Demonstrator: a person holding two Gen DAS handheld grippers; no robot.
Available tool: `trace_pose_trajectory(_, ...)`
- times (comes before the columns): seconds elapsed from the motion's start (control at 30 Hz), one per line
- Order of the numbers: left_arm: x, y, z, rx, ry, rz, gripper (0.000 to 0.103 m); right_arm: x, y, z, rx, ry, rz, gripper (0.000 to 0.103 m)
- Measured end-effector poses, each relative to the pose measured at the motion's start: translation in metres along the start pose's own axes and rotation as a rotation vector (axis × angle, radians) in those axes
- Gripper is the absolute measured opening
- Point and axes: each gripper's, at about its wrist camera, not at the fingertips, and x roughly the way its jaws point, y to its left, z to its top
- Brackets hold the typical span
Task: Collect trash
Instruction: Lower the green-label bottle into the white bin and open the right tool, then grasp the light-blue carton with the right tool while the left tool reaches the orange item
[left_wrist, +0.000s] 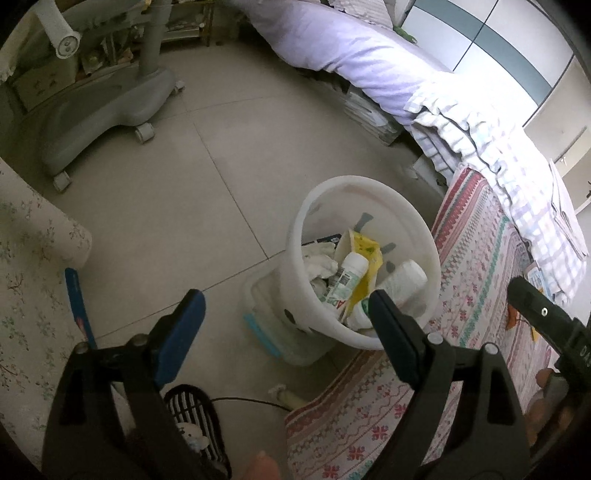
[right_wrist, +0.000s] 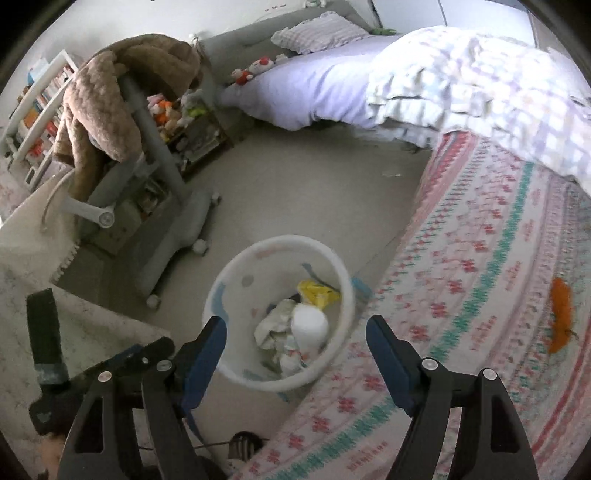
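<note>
1. The white trash bin (left_wrist: 369, 266) stands on the tiled floor (left_wrist: 207, 192), just beside the patterned bedspread (left_wrist: 480, 258).
2. The left gripper (left_wrist: 288, 317) is spread wide and empty; its view shows a white bottle (left_wrist: 349, 275) and yellow wrapper (left_wrist: 365, 258) inside the bin.
3. The right gripper (right_wrist: 295, 343), also wide and empty, hovers above the bin; only this view shows the orange scrap (right_wrist: 561, 317) on the bedspread and the brown blanket (right_wrist: 122, 85) draped over the grey chair.

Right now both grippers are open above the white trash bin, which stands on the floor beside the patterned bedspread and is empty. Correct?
Not quite: the white trash bin is not empty. The left wrist view shows a white bottle, a yellow wrapper and crumpled paper inside. The rest stands: left gripper and right gripper are open.
</note>
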Motion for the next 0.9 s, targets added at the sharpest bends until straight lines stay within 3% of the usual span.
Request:
trace_pose_trajectory(0.27,-0.006,-0.028,-0.005,0.051,0.007,-0.030,0.090,-0.043,-0.040,-0.014,0.038,-0.018,-0.082,0.080)
trace_pose_trajectory(0.63,-0.015,-0.091,-0.030,0.207,0.027,-0.049,0.090,-0.099,-0.105,-0.044,0.125,-0.061,-0.186,0.080)
trace_pose_trajectory(0.73,-0.018,-0.107,-0.035,0.251,0.020,-0.038,0.100,-0.108,-0.120,-0.049,0.155,-0.076,-0.213,0.081)
trace_pose_trajectory(0.9,-0.020,-0.134,-0.043,0.304,0.006,-0.031,0.101,-0.120,-0.147,-0.051,0.200,-0.086,-0.231,0.081)
